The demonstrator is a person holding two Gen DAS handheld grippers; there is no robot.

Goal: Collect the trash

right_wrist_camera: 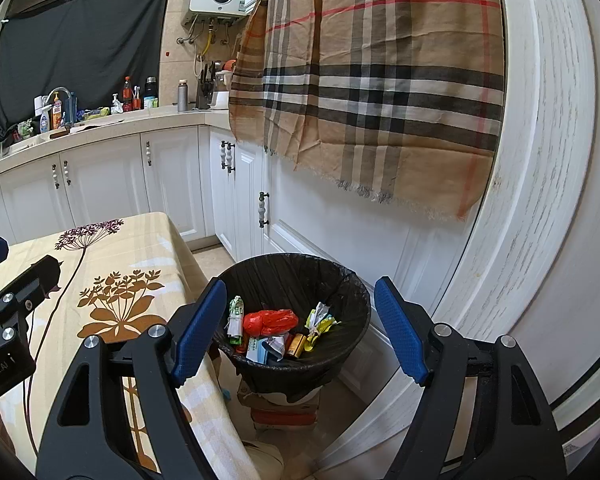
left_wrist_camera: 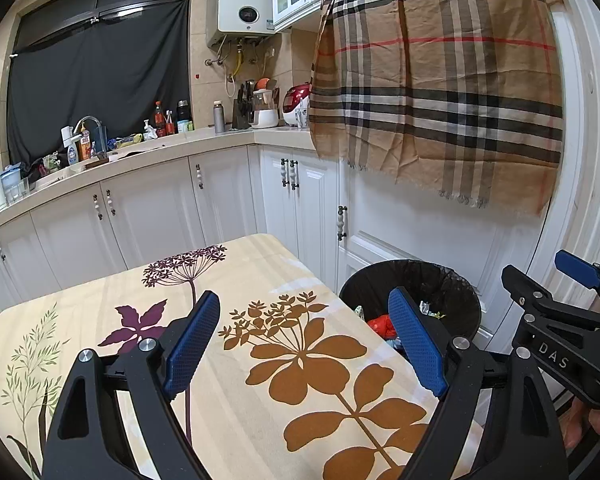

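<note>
A round bin with a black liner (right_wrist_camera: 352, 280) stands beside the table's right edge, raised on some boxes. Inside lie a red plastic bag (right_wrist_camera: 270, 320), green-and-white wrappers (right_wrist_camera: 236, 312), a yellow wrapper (right_wrist_camera: 320, 322) and a small brown can (right_wrist_camera: 296, 346). My right gripper (right_wrist_camera: 300, 292) hangs open above the bin's mouth, nothing between its blue pads. My left gripper (left_wrist_camera: 302, 312) is open over the floral tablecloth (left_wrist_camera: 260, 280), its pads empty. In the left wrist view the bin (left_wrist_camera: 452, 280) sits just past the right finger, and the right gripper (left_wrist_camera: 534, 268) shows at the far right.
White cabinet doors (right_wrist_camera: 320, 220) stand close behind the bin, with a checked scarf (right_wrist_camera: 380, 80) hanging over them. A white door frame (right_wrist_camera: 540, 160) curves along the right. The counter (left_wrist_camera: 140, 156) at the back holds bottles, a tap and kitchen gear. Cardboard boxes (right_wrist_camera: 284, 404) lie under the bin.
</note>
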